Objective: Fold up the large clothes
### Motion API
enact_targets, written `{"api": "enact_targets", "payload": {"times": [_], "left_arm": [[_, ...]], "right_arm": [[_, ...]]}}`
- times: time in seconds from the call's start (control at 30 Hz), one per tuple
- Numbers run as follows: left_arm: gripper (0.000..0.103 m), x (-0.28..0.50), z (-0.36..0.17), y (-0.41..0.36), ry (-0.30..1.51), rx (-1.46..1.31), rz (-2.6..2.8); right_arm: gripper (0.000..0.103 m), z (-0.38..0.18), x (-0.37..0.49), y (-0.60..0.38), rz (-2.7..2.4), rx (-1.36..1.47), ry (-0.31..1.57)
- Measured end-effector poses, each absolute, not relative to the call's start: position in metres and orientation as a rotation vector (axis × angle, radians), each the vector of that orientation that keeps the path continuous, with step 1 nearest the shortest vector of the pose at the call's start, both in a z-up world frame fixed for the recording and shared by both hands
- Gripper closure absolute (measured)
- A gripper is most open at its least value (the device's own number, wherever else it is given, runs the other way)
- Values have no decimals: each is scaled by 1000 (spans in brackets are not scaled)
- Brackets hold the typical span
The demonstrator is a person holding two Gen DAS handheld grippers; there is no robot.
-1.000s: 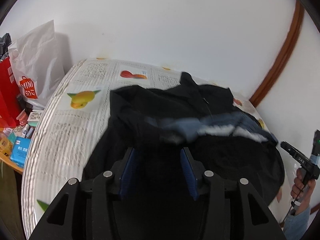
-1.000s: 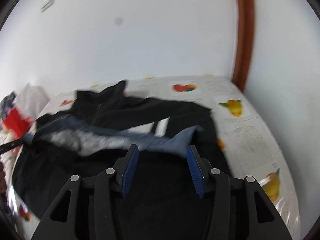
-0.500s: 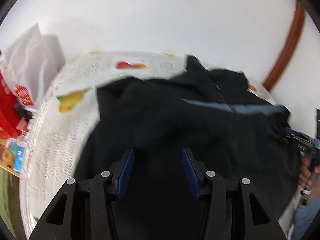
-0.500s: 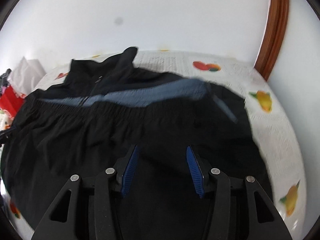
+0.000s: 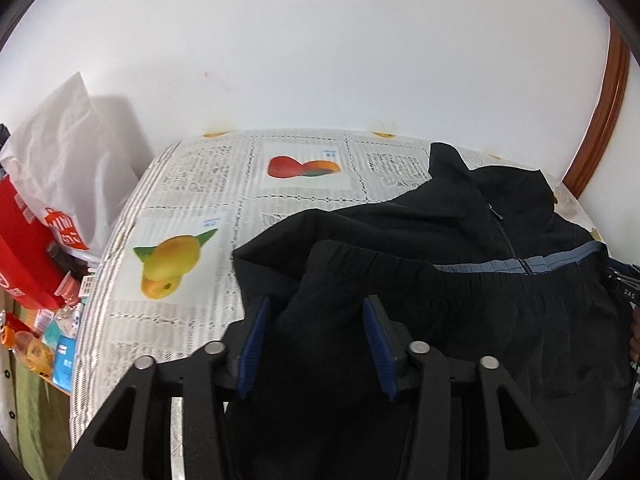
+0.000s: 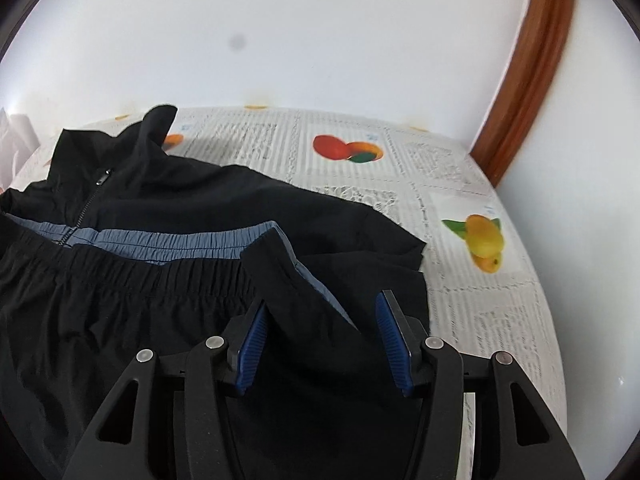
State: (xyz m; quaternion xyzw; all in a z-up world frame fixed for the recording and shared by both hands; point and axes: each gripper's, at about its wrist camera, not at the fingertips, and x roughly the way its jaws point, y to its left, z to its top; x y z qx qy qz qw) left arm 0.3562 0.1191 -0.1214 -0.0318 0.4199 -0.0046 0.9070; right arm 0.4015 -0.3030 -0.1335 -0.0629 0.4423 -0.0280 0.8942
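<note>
A black zip jacket [image 5: 420,240] with a blue-grey band [image 6: 168,240] lies on the table, its lower half folded up over the chest with the elastic hem across the zip. It also shows in the right wrist view [image 6: 120,312]. My left gripper [image 5: 316,336] is open over the folded hem's left corner, with cloth between the blue pads but not pinched. My right gripper [image 6: 320,332] is open over the hem's right corner, where a flap [image 6: 288,280] stands up between the pads.
The table [image 5: 192,184] has a newspaper-and-fruit print cover and stands against a white wall. A white shopping bag [image 5: 68,152], a red box [image 5: 24,248] and small clutter sit off its left edge. A brown wooden frame [image 6: 520,80] rises at the right.
The jacket's lower half was carried up and away from me and laid over the chest. Both grippers now hover open over the folded hem's corners.
</note>
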Motion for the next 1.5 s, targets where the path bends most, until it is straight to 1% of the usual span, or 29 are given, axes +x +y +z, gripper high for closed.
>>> {"api": "enact_targets", "payload": {"times": [0.03, 0.07, 0.1, 0.13, 0.2, 0.27, 0.37, 0.5, 0.57, 0.67, 0.73, 0.77, 0.83, 0.87, 0.9, 0.97, 1.0, 1.03, 1.07, 1.13, 1.17, 1.3, 1.4, 1.5], "left_arm": [[72, 357, -122, 117, 871, -57, -8], [76, 357, -122, 114, 874, -45, -10], [84, 354, -122, 113, 872, -38, -9], [90, 352, -120, 110, 865, -24, -1], [97, 345, -113, 106, 836, 15, 9], [99, 337, -99, 107, 767, 13, 31], [99, 334, -87, 118, 703, -97, 37], [99, 347, -97, 121, 728, -139, 82], [99, 357, -111, 118, 771, -133, 95], [99, 366, -125, 115, 809, -117, 103], [99, 369, -130, 114, 828, -115, 105], [99, 371, -131, 114, 836, -118, 104], [96, 372, -131, 114, 846, -117, 106], [96, 373, -131, 114, 851, -116, 103], [96, 373, -131, 114, 854, -117, 98], [90, 372, -130, 114, 868, -128, 81], [85, 370, -129, 114, 878, -131, 72], [81, 369, -128, 113, 880, -133, 68], [80, 366, -127, 112, 879, -136, 62], [72, 360, -124, 108, 879, -125, 61], [71, 354, -122, 106, 877, -116, 58], [60, 333, -116, 106, 870, -106, 59], [59, 314, -113, 113, 868, -114, 70], [51, 294, -114, 125, 874, -125, 89]], "right_arm": [[51, -136, 405, -303, -55, -130, 927], [56, -137, 406, -303, -48, -128, 933], [70, -138, 408, -302, -33, -127, 936], [74, -137, 408, -299, -2, -128, 936], [93, -133, 402, -294, 23, -157, 910], [95, -124, 395, -294, 58, -155, 875], [95, -103, 386, -305, 82, -92, 795], [95, -95, 395, -319, 77, 20, 745], [95, -105, 405, -321, 57, 40, 773], [95, -130, 421, -314, 4, -9, 842], [93, -142, 430, -312, -18, -20, 876], [92, -145, 433, -314, -25, -18, 881], [82, -144, 436, -320, -46, 6, 879], [73, -141, 435, -324, -65, 16, 872], [69, -137, 433, -326, -89, 17, 859], [68, -124, 423, -329, -123, 2, 820], [68, -116, 414, -328, -141, -7, 801], [68, -110, 407, -327, -152, -17, 787], [67, -104, 399, -324, -149, -28, 773], [66, -95, 385, -314, -117, -43, 759], [66, -94, 379, -310, -98, -41, 757], [65, -103, 362, -276, 23, -8, 809], [65, -116, 358, -240, 76, -25, 853], [65, -122, 350, -203, 148, 6, 866]]}}
